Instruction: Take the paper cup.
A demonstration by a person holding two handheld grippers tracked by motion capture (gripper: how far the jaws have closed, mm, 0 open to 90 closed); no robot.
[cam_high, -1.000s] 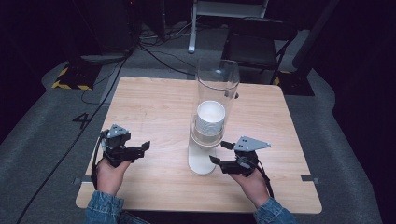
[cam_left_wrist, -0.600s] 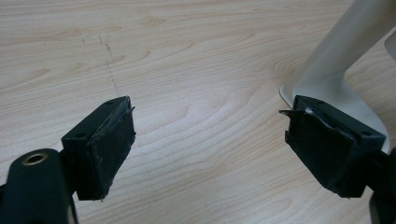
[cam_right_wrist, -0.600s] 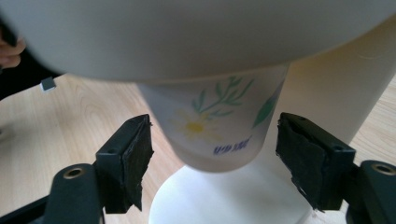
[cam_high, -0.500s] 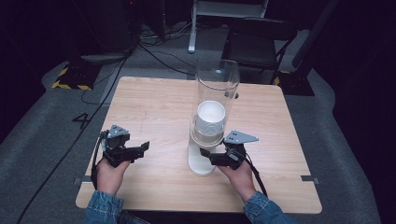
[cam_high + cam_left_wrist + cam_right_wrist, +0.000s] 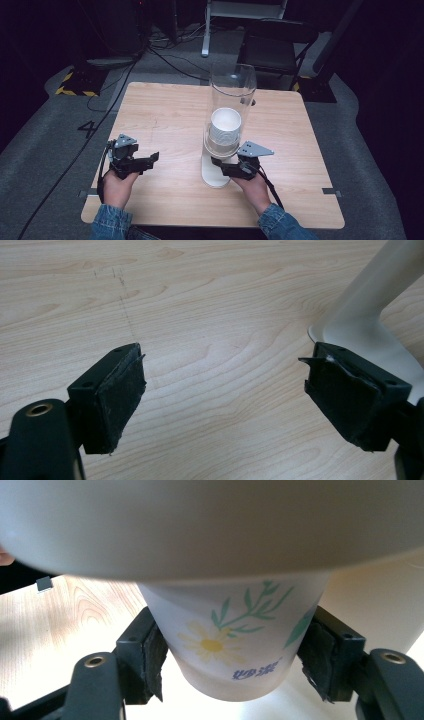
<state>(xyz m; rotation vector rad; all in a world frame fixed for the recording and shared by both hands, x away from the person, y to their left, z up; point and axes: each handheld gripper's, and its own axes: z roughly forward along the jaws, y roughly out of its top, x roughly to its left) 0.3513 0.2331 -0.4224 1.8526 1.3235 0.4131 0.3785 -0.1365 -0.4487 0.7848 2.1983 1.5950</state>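
Two jaws of my right gripper [image 5: 230,672] sit around the bottom paper cup [image 5: 232,630], pads touching both its sides, daisy print facing me. That cup hangs below the clear dispenser tube [image 5: 232,92] on its white stand [image 5: 215,172], mid-table [image 5: 165,110]. My left gripper [image 5: 225,395] is spread wide with nothing in it, low over bare wood left of the stand.

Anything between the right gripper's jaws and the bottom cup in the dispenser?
Nothing visible. The right gripper has its pads on both sides of the white daisy-print paper cup hanging below the clear tube dispenser; contact looks made.
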